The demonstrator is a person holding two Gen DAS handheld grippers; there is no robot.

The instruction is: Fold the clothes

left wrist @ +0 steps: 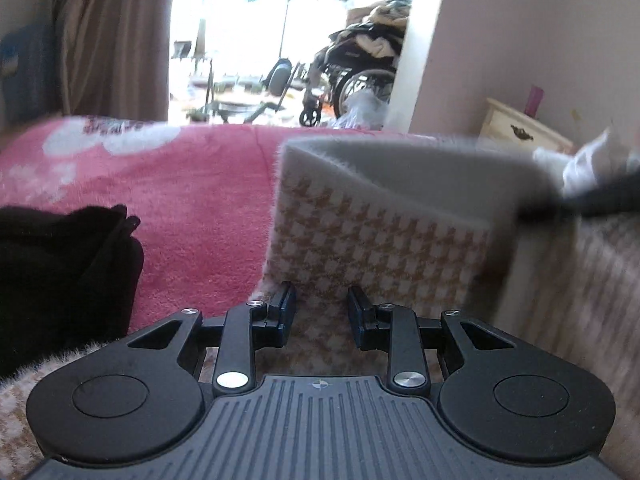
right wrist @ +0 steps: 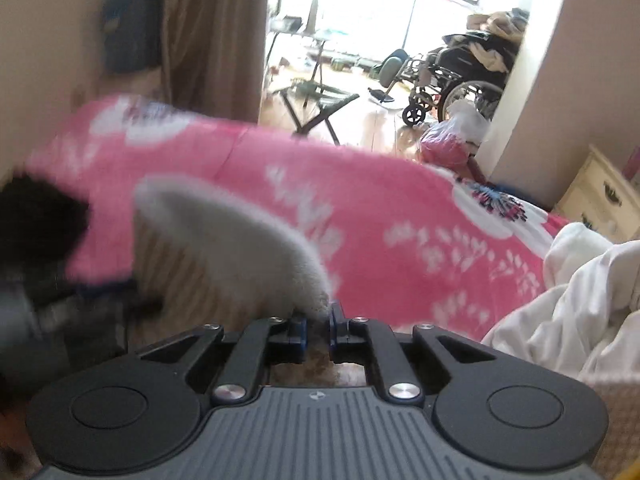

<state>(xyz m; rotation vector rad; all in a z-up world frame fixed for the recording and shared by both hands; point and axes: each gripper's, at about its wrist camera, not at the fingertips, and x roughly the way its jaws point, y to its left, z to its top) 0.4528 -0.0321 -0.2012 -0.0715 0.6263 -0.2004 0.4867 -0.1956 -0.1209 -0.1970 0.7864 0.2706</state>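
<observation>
A fluffy tan-and-white houndstooth garment (left wrist: 380,240) with a plain white inside lies on a pink flowered blanket (left wrist: 200,200). One part of it is lifted and stands up as a fold. My left gripper (left wrist: 321,308) has its fingers a little apart, with the thick patterned cloth filling the gap between the pads. In the right wrist view my right gripper (right wrist: 318,322) is nearly closed, pinching a corner of the same garment (right wrist: 224,232), whose white inside faces up above the blanket (right wrist: 380,208). A dark blurred shape (left wrist: 592,200) at the lifted edge looks like the right gripper.
A black garment (left wrist: 60,272) lies on the blanket at the left. Crumpled white cloth (right wrist: 580,300) is piled at the right. A cream nightstand (right wrist: 604,196) stands by the wall. Beyond the bed are a brown curtain (left wrist: 116,40) and a wheelchair (right wrist: 460,76).
</observation>
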